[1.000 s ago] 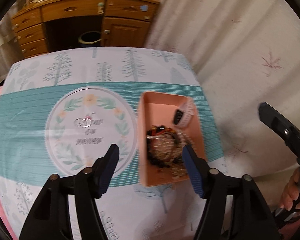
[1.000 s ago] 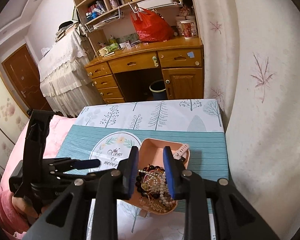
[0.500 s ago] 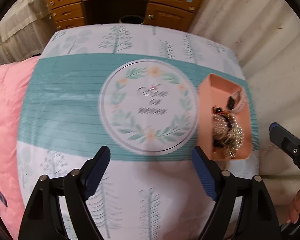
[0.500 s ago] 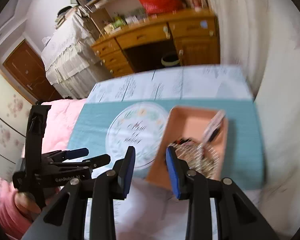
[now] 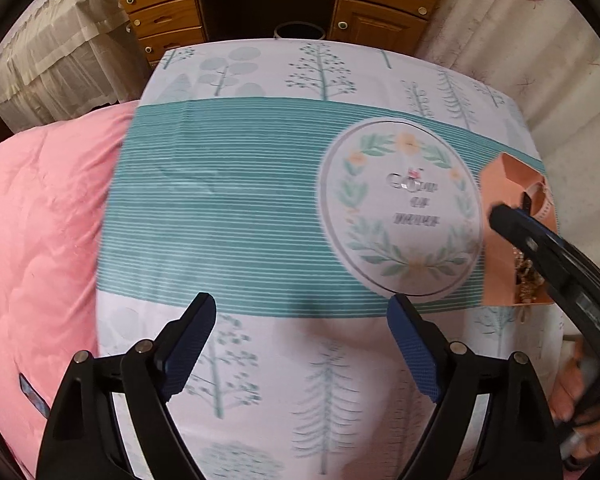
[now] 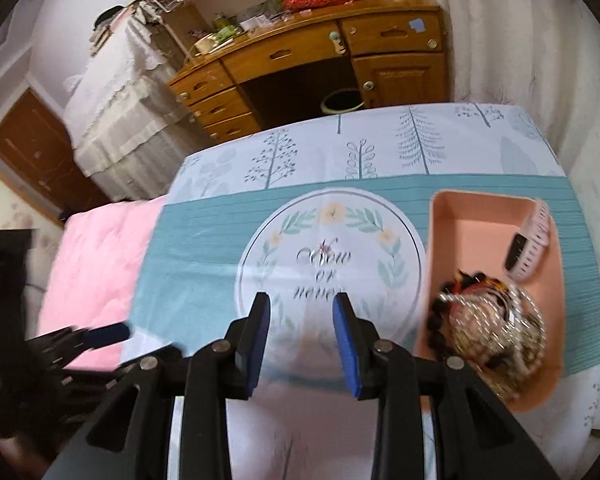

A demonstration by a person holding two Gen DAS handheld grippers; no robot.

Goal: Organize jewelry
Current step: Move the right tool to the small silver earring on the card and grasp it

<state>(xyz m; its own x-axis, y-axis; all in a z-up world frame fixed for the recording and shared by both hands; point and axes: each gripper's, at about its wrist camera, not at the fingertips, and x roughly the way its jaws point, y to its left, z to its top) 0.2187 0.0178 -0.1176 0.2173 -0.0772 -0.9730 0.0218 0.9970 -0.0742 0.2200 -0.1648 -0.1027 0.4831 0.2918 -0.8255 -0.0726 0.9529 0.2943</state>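
A peach tray [image 6: 480,216] sits at the right of the patterned tablecloth. It holds a tangled heap of bead and pearl jewelry [image 6: 488,316] and a pink watch band [image 6: 530,244]. The tray also shows at the right edge of the left wrist view [image 5: 508,176], partly hidden by the right gripper's body. A small ring [image 5: 411,185] lies on the round emblem [image 5: 400,208]. My left gripper [image 5: 300,344] is open and empty above the cloth's near part. My right gripper [image 6: 302,334] is open and empty over the emblem [image 6: 332,256], left of the tray.
A pink quilt [image 5: 40,208] lies left of the table. A wooden desk [image 6: 308,56] with drawers and a bin [image 6: 342,102] stands beyond the far edge. A curtain [image 6: 520,40] hangs at the right.
Both grippers have swung left: the tray has shifted toward the right edge in both views. The right gripper has opened wider. The left gripper stays open.
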